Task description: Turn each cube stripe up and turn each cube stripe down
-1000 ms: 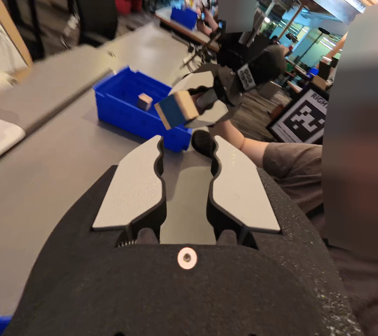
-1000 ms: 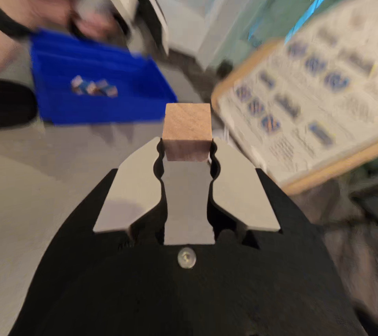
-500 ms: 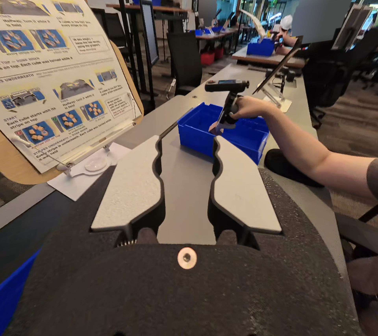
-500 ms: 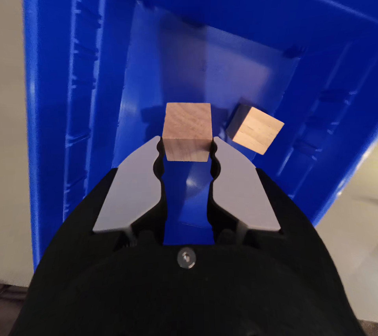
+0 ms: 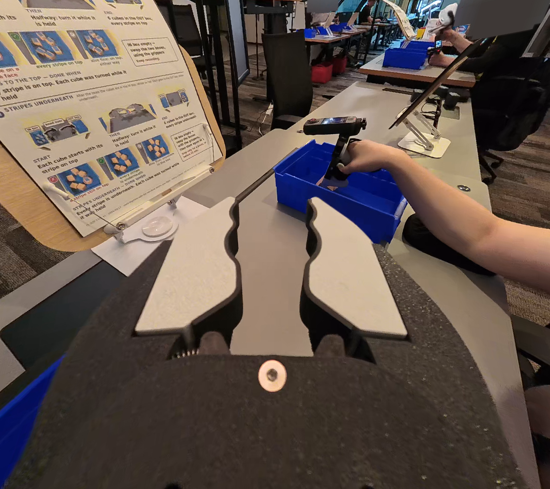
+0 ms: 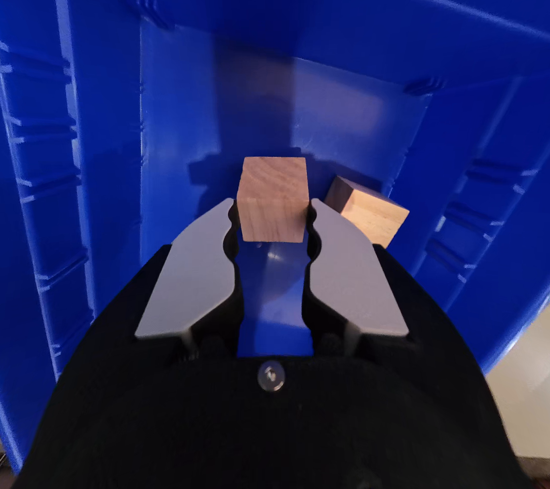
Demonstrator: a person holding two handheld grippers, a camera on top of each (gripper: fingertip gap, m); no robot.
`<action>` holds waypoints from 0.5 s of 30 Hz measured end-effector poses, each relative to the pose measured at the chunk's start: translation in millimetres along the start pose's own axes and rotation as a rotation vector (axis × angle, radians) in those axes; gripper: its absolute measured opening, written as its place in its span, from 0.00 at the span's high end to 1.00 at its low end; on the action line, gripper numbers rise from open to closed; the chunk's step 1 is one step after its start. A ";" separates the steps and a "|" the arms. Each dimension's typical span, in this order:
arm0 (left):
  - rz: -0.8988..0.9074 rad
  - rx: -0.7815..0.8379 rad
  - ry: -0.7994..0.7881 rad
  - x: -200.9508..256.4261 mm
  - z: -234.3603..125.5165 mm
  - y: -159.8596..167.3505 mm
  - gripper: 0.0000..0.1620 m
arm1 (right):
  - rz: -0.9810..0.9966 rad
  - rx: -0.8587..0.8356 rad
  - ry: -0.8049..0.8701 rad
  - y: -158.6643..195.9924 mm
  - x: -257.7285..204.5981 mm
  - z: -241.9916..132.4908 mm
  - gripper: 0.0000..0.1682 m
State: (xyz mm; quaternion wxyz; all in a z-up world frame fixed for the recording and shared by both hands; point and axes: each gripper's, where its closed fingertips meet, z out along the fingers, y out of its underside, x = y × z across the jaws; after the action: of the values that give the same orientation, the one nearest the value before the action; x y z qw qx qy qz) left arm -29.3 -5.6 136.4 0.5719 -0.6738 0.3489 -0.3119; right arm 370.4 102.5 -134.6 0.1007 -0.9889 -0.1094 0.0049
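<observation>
The right tongs (image 6: 273,207) stay clamped on a plain wooden cube (image 6: 272,201), now lower inside the blue bin (image 6: 74,117) than half a second ago, with the bin floor looming larger in the right wrist view. No stripe shows on the faces visible. A second cube (image 6: 369,213) lies just to the right of the held one, tilted on the bin floor, one dark side turned toward the far wall; whether the two touch cannot be told. The left tongs (image 5: 271,207) hang apart over the grey bench (image 5: 268,281), gripping nothing, much as they did a moment earlier. From the left wrist view, the right tongs (image 5: 333,181) dip into the blue bin (image 5: 342,207), a hand (image 5: 366,158) wrapped around their handle and a small camera (image 5: 333,121) mounted on top. A sheet of pictured instructions (image 5: 95,73) stands on a wooden board (image 5: 35,225) at the left, propped on a white stand. Farther along the bench is another tilted stand (image 5: 422,132). Beyond lie rows of desks, black chairs (image 5: 287,79), more blue bins (image 5: 403,58) and other people at work in an open hall.
</observation>
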 end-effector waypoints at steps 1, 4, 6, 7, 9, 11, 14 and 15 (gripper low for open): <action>-0.004 -0.001 0.005 0.7 0.6 0.3 0.74 | 0.000 0.009 -0.003 -2.0 -0.1 0.7 0.74; -0.011 -0.028 0.010 1.9 1.9 4.5 0.74 | -0.006 0.030 -0.003 -7.1 -0.2 2.6 0.74; -0.007 -0.044 0.006 1.4 1.8 6.8 0.74 | -0.022 0.039 0.000 -9.4 -0.7 3.5 0.74; -0.005 -0.048 0.003 0.9 1.1 7.2 0.74 | -0.033 0.041 0.006 -10.3 -0.4 3.8 0.73; 0.000 -0.040 -0.018 -2.7 -2.6 6.5 0.74 | -0.056 0.053 0.037 -13.0 2.5 2.4 0.67; 0.019 -0.027 -0.078 -11.4 -11.0 4.8 0.74 | -0.081 0.105 0.055 -19.7 2.7 -6.8 0.64; 0.078 -0.091 -0.165 -22.8 -30.2 11.9 0.73 | -0.133 0.270 0.090 -37.7 1.6 -39.2 0.63; 0.111 -0.140 -0.198 -27.2 -37.9 18.2 0.74 | -0.150 0.336 0.105 -43.9 0.2 -53.2 0.63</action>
State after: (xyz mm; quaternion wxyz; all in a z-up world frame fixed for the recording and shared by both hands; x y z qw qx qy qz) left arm -77.8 -5.9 123.6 0.5714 -0.7192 0.3486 -0.1865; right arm 362.9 134.0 -73.7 0.2699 -0.9461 -0.1751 -0.0362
